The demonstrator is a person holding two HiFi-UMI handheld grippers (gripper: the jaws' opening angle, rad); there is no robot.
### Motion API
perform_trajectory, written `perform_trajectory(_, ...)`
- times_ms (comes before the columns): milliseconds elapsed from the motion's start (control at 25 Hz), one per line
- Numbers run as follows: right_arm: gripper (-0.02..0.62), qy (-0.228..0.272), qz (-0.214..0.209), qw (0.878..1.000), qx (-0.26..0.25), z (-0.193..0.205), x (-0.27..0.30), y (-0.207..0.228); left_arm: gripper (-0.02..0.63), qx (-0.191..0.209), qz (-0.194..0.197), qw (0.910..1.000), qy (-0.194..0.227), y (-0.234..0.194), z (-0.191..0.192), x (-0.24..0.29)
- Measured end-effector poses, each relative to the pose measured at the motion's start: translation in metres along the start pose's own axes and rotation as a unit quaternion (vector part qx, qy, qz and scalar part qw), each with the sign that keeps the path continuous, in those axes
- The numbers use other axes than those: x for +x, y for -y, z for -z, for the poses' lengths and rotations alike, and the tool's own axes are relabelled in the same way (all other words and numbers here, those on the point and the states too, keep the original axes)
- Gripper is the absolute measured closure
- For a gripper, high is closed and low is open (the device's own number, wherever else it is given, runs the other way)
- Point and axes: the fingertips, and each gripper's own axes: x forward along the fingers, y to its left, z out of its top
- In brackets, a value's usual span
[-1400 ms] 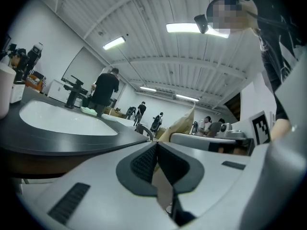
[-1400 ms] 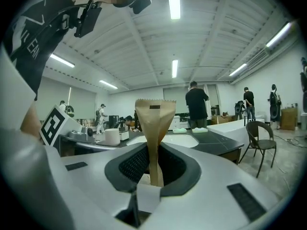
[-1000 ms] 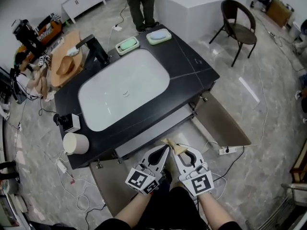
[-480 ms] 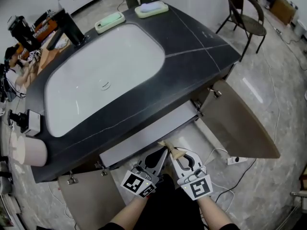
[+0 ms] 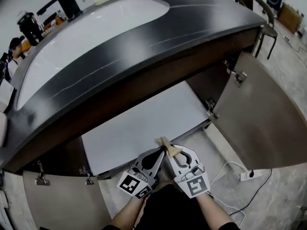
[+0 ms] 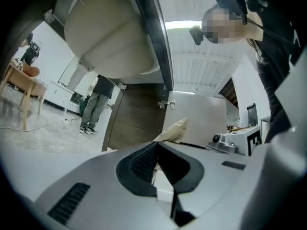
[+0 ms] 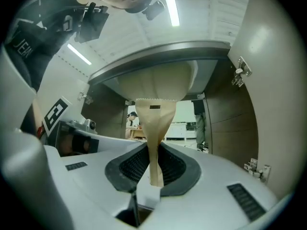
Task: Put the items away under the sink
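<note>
A beige paper pouch (image 5: 169, 147) sticks up between my two grippers in front of the open cabinet under the sink. My right gripper (image 5: 171, 153) is shut on it; in the right gripper view the pouch (image 7: 154, 123) rises out of the closed pads of that gripper (image 7: 154, 150). My left gripper (image 5: 161, 151) sits close beside it, jaws shut. In the left gripper view the pouch (image 6: 173, 130) shows just past the left gripper (image 6: 156, 145); whether they touch I cannot tell. The white cabinet floor (image 5: 144, 123) lies ahead.
The dark countertop (image 5: 158, 42) with its white basin (image 5: 86, 37) overhangs the cabinet. A brown door (image 5: 259, 119) stands open at the right and another (image 5: 62, 205) at the lower left. A power strip (image 5: 249, 175) and cable lie on the floor at the right.
Both grippers and the head have sunk from countertop height to the level of the open cabinet, with the pouch still in the right gripper. The cabinet floor now shows wide.
</note>
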Motion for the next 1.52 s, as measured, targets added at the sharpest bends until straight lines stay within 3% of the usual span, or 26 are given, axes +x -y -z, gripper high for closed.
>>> perform_trajectory(160,0.529,-0.01,-0.028,0.999,-0.035,0.037,0.008,-0.018,0.598,0.007,-0.012,0.9999,0.002,-0.015,0.029,-0.017)
perform_trajectory(280,0.529,-0.015,-0.036,0.999,-0.021,0.053,0.012,-0.026,0.598,0.003,-0.014,0.9999,-0.002,-0.02,0.042,-0.028)
perform_trajectory(560,0.529,-0.028,-0.047,0.998,-0.024,0.08,0.033,-0.034,0.598,-0.012,-0.041,0.9991,0.006,-0.039,0.055,-0.038)
perform_trajectory(920,0.529,-0.027,-0.061,0.996,-0.061,0.103,0.061,-0.044,0.597,-0.016,-0.047,0.9985,0.022,-0.057,0.067,-0.054)
perform_trajectory(1240,0.529,-0.037,-0.054,0.996,-0.061,0.122,0.073,-0.044,0.597,-0.014,-0.017,0.9983,0.053,-0.041,0.05,-0.068)
perform_trajectory(1520,0.528,-0.048,-0.067,0.994,-0.074,0.125,0.083,-0.06,0.598,0.019,-0.001,0.9992,0.036,-0.04,0.046,-0.053)
